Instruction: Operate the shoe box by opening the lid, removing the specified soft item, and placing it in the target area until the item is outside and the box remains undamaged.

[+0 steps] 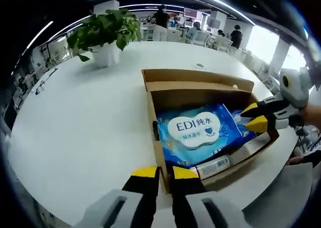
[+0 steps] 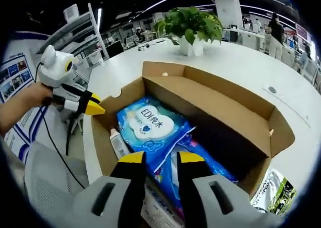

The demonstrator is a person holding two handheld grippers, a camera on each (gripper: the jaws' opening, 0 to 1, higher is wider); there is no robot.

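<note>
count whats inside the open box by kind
blue wet-wipe packs: 2, the second partly under the right gripper
small white bottle: 1
flat white printed carton: 1
total: 4 things in the cardboard box

A brown cardboard shoe box (image 1: 198,87) is seen on a white table (image 1: 85,127); at 6 o'clock in it a blue wipes pack (image 1: 198,132) with a white label is shown, and 2 yellow-tipped black jaws are carried by each grey gripper
</note>
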